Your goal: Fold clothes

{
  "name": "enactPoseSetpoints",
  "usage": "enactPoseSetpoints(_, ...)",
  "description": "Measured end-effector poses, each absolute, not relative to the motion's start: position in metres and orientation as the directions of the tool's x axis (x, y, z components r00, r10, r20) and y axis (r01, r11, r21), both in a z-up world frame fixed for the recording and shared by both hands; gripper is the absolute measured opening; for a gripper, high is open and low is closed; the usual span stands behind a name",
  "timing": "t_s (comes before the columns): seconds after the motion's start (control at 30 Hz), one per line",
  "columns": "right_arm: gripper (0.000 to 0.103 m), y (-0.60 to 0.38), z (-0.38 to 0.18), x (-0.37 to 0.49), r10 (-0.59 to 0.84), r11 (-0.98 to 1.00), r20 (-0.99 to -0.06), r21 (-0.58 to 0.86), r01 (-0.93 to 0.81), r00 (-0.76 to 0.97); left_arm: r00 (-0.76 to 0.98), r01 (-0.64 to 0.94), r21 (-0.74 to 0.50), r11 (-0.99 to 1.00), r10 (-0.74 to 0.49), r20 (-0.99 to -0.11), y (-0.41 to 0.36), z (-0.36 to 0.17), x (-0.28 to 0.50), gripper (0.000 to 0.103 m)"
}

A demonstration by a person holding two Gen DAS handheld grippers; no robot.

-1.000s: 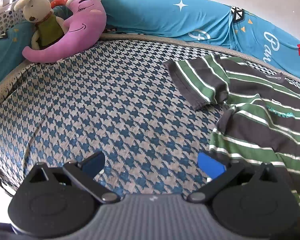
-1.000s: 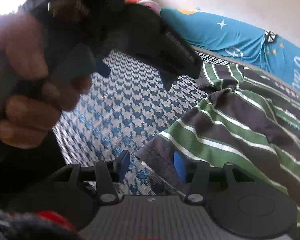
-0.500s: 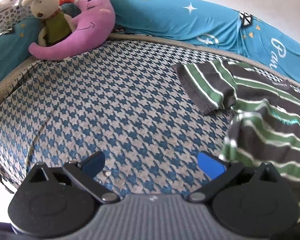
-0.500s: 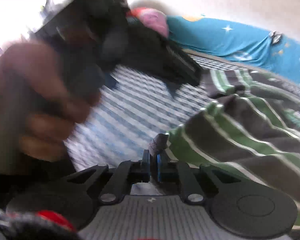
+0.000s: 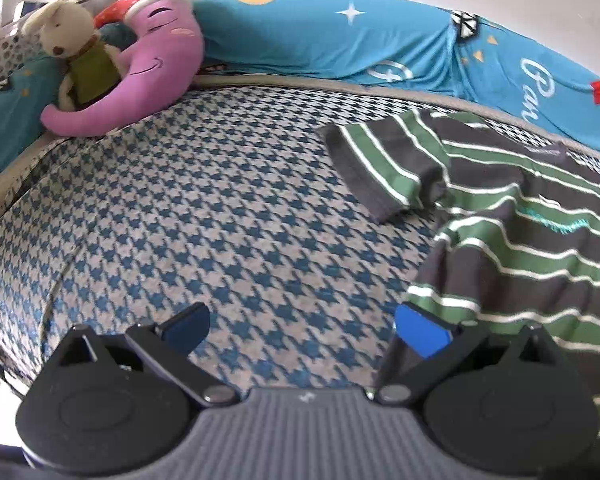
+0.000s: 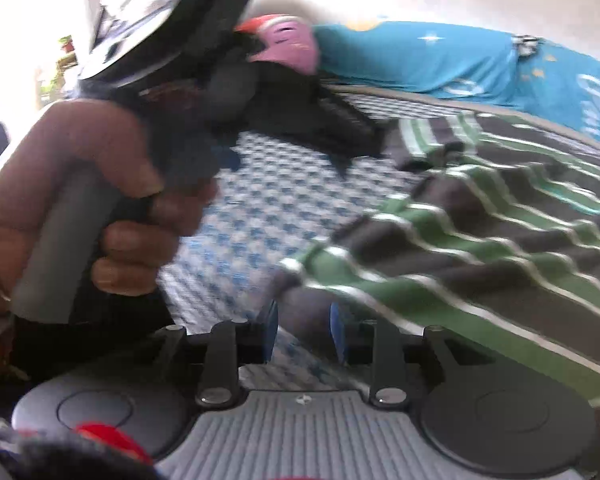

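My left gripper [image 5: 302, 330]: black linkage arms w/ silver pivot screws, blue pads [image 5: 420, 336], round black discs either side, ribbed grey body w/ small white logo. Right gripper [image 6: 304, 330]: same build, plus a red bit lower left. Left hand [image 6: 96, 208] wears a thin bracelet.

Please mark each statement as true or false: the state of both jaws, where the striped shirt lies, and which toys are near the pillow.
1. The left gripper has its jaws wide open and empty. True.
2. The striped shirt is folded into a neat square. False: it lies spread out, with one sleeve out to the side.
3. A plush rabbit leans on the purple moon cushion. True.
4. The right gripper has its jaws fully shut. False: they are apart, at the shirt's hem.
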State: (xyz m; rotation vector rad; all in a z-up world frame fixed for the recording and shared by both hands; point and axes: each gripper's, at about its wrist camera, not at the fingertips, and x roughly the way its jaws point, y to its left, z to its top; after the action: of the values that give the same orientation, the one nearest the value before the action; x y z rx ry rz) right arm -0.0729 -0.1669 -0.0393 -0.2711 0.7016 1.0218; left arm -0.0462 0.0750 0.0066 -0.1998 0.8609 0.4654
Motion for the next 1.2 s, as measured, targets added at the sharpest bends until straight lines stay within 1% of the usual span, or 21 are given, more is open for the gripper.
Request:
enactPoseSetpoints(0.27, 0.030, -0.211, -0.031, -0.046, 0.568, 0.712, -0.659, 0.093, -0.696, 0.493, 0.579, -0.388, 0.045, 0.921, 0.281, -0.765, 0.044, 0.004, -0.037, 0.103)
enactPoseSetpoints(0.37, 0.032, -0.231, -0.027, -0.037, 0.520, 0.776, -0.661, 0.102, -0.622, 0.541, 0.582, -0.363, 0.052, 0.930, 0.270, -0.767, 0.035, 0.003, -0.035, 0.103)
enactPoseSetpoints(0.6, 0.034, -0.283, -0.017, -0.020, 0.402, 0.896, -0.658, 0.140, -0.422, 0.636, 0.585, -0.335, 0.051, 0.941, 0.250, -0.771, 0.021, 0.002, -0.031, 0.103)
enactPoseSetpoints(0.8, 0.036, -0.332, -0.016, -0.010, 0.248, 0.968, -0.662, 0.145, -0.204, 0.707, 0.591, -0.328, 0.036, 0.944, 0.235, -0.772, 0.016, 0.004, -0.030, 0.103)
enactPoseSetpoints(0.83, 0.037, -0.340, -0.016, -0.009, 0.220, 0.975, -0.663, 0.145, -0.166, 0.716, 0.592, -0.326, 0.034, 0.945, 0.232, -0.772, 0.015, 0.004, -0.030, 0.103)
enactPoseSetpoints(0.9, 0.045, -0.354, -0.017, -0.006, 0.168, 0.985, -0.667, 0.141, -0.097, 0.726, 0.594, -0.320, 0.031, 0.947, 0.226, -0.772, 0.012, 0.004, -0.029, 0.103)
enactPoseSetpoints(1.0, 0.048, -0.369, -0.022, -0.003, 0.113, 0.991, -0.684, 0.125, -0.036, 0.721, 0.596, -0.314, 0.027, 0.949, 0.219, -0.772, 0.009, 0.005, -0.027, 0.103)
enactPoseSetpoints(1.03, 0.048, -0.373, -0.024, -0.002, 0.104, 0.992, -0.690, 0.126, -0.023, 0.716, 0.596, -0.313, 0.025, 0.949, 0.217, -0.773, 0.008, 0.005, -0.027, 0.103)
enactPoseSetpoints(1.1, 0.054, -0.378, -0.030, -0.001, 0.102, 0.990, -0.704, 0.139, -0.005, 0.703, 0.596, -0.311, 0.019, 0.950, 0.211, -0.775, 0.006, 0.005, -0.026, 0.103)
enactPoseSetpoints(1.2, 0.055, -0.384, -0.037, 0.003, 0.139, 0.981, -0.722, 0.196, 0.008, 0.678, 0.595, -0.306, 0.012, 0.952, 0.201, -0.778, 0.004, 0.004, -0.024, 0.103)
